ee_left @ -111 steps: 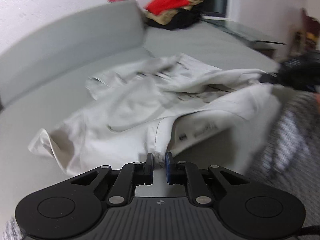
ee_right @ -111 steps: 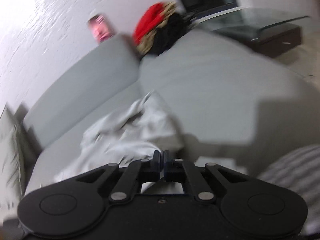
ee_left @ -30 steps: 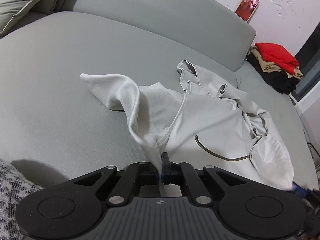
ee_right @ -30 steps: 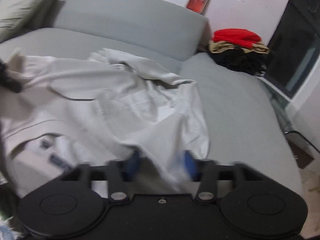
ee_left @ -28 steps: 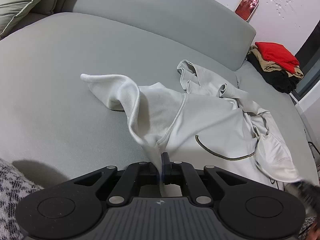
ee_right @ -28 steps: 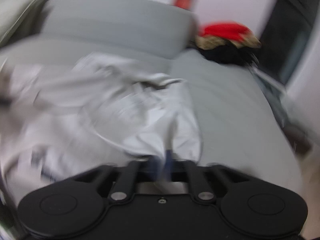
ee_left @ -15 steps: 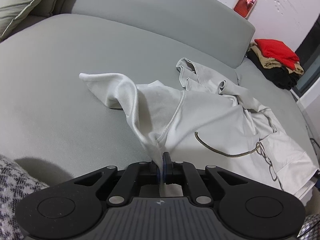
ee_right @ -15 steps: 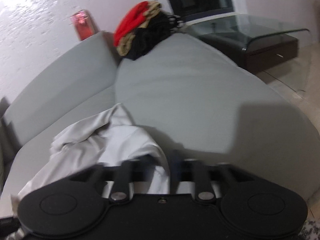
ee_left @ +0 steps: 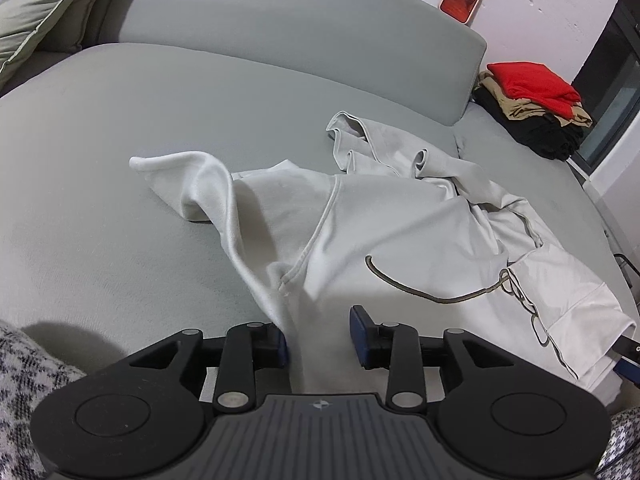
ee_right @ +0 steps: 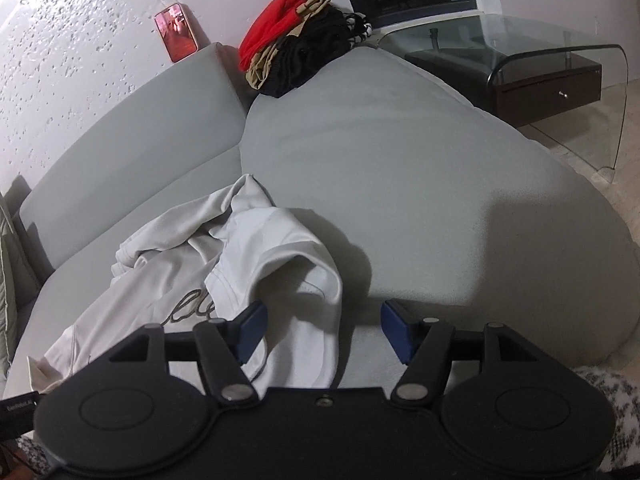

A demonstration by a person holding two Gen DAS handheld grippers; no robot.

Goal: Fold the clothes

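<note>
Lying rumpled on the sofa point(ee_left: 120, 128), the hoodie point(ee_left: 400, 224) passes between both grippers, left point(ee_left: 320, 336) and right point(ee_right: 322, 330), jaws apart.

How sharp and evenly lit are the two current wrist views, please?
Left wrist: sharp, fisheye-curved sofa, dark corner vignette, soft shadow beside the pale hoodie. Right wrist: equally sharp, broad shadow on the cushion, reflections on the glass table.

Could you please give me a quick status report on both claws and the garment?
Left claw open, right claw open. White hoodie lies rumpled on grey sofa, unfolded. Nothing in the way.
</note>
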